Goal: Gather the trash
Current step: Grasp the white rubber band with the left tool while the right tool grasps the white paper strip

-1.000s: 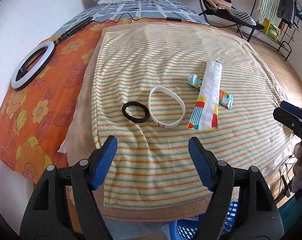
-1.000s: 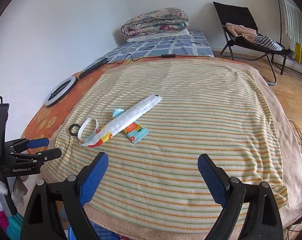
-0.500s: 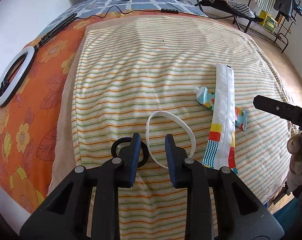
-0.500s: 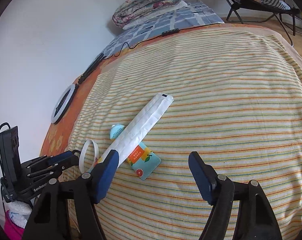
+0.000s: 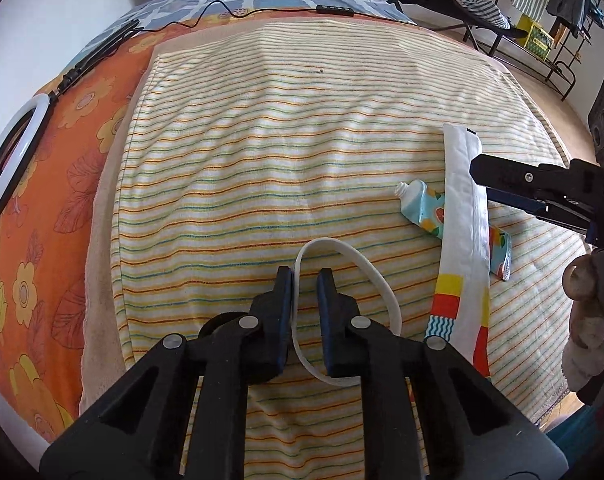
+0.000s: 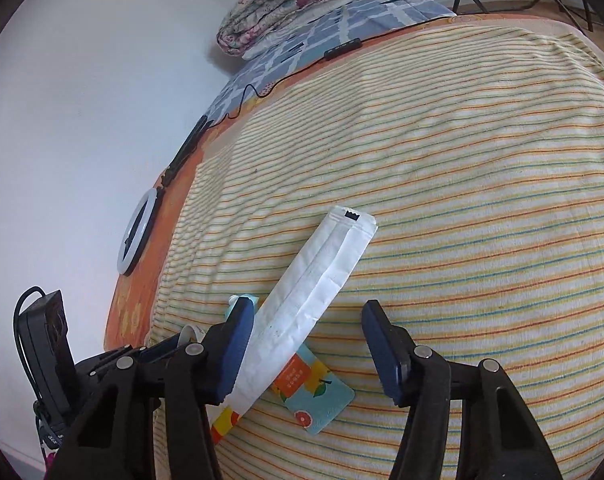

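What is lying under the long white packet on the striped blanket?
Under the long white packet lies a light blue tube with fruit pictures, crossing it. Its nozzle and flat end stick out; its middle is covered.

- Lighting: bright, diffuse daylight; both views are evenly lit.
- Shadows: soft and faint; a weak shadow lies on the blanket [image 5: 302, 152] beneath the left gripper [image 5: 304, 276].
- Glare: the wall [image 6: 82, 100] in the right wrist view is washed to near white.
- Distortion: strong fisheye; blanket stripes bow outward, and the ring light [image 5: 10, 160] stretches near the edge.
- Vignette: black corners frame each circular picture.
- Focus: the centre is sharp; the gloved hand [image 5: 590, 312] at the rim looks soft.
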A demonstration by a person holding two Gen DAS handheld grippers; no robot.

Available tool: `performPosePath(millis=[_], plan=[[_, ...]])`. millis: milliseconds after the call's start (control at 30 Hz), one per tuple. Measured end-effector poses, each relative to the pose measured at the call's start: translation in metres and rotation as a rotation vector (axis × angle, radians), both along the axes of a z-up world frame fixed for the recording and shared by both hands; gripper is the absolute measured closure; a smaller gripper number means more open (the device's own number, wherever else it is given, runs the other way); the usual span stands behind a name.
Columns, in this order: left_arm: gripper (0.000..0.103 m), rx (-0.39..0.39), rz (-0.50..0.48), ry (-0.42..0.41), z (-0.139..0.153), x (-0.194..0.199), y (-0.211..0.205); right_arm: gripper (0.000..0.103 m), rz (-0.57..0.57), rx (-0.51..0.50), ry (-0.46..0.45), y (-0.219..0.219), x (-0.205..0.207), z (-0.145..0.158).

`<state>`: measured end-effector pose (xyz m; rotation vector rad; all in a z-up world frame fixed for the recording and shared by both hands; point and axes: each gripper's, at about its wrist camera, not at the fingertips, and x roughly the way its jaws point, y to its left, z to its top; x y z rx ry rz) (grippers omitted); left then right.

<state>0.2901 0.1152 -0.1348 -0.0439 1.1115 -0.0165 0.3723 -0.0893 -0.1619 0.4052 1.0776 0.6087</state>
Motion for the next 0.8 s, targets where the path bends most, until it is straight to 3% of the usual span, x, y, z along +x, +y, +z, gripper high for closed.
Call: performPosePath(millis=[100,167,533,800], plan=[[0.098,0.017,-0.005,-0.008,0.001,0.001,-0.003,0.046,-0.017,0.029,0.012,0.006,0.005,-0.003],[0.099,0.031,-0.011,-0.015,0.001,0.001,-0.006,0.057,-0.026,0.024,0.010,0.010,0.007,-0.004],[0.101,0.016,-0.002,-0.053,0.011,-0.007,-0.003,0.093,-0.057,0.047,0.028,0.012,0.014,-0.010],[0.102,0.009,0.004,-0.093,0.026,-0.017,-0.003,0.099,-0.048,0.035,-0.043,0.004,-0.005,0.014]])
